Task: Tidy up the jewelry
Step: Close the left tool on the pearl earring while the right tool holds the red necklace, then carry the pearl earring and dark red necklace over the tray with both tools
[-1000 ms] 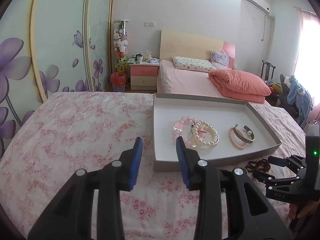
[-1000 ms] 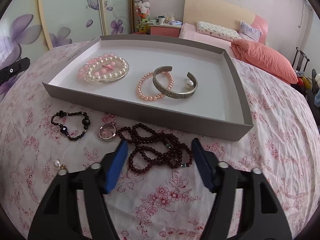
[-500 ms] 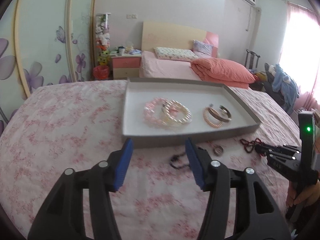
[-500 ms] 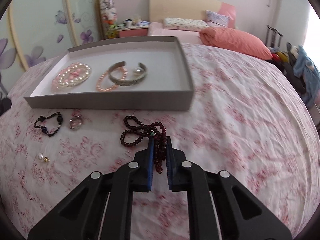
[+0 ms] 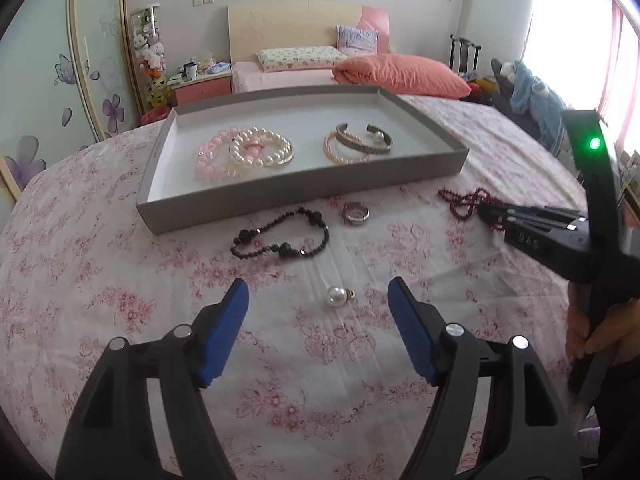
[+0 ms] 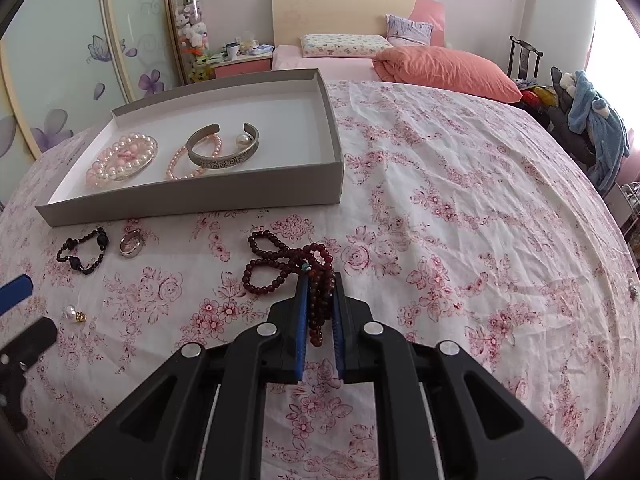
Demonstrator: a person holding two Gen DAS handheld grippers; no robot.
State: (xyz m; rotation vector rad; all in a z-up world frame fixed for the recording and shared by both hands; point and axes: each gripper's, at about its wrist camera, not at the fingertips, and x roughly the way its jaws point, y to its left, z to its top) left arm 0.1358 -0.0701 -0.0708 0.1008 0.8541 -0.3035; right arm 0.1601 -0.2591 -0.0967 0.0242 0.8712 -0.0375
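Right gripper (image 6: 319, 312) is clamped narrow on a strand bundle of the dark red beaded necklace (image 6: 280, 266); the beads sit between the blue pads, and the rest of the loops trail ahead and to its left on the pink floral bedsheet (image 6: 460, 208). The shallow grey cardboard tray (image 6: 200, 196) lies farther ahead-left of this gripper, already holding the pink-and-white pearl bracelets (image 6: 122, 158), a thin peach bead bracelet (image 6: 176, 164) and an engraved silver cuff bangle (image 6: 222, 152). Left gripper (image 5: 318, 300) stands wide with nothing held, its jaws having just been opening; a loose white pearl pendant with gold cap (image 5: 338, 295) lies on the sheet between and just ahead of its tips. Beyond it lie the black beaded bracelet (image 5: 280, 236) and a round silver locket (image 5: 355, 213), near the tray's front wall. Step in hand looks like carrying the red necklace to the tray: lift straight up until the trailing loops clear the sheet, pass over the front wall high enough not to snag, and release over the bare right part of the floor. For the left, lower the pads around the pearl and close slowly; it will likely roll.
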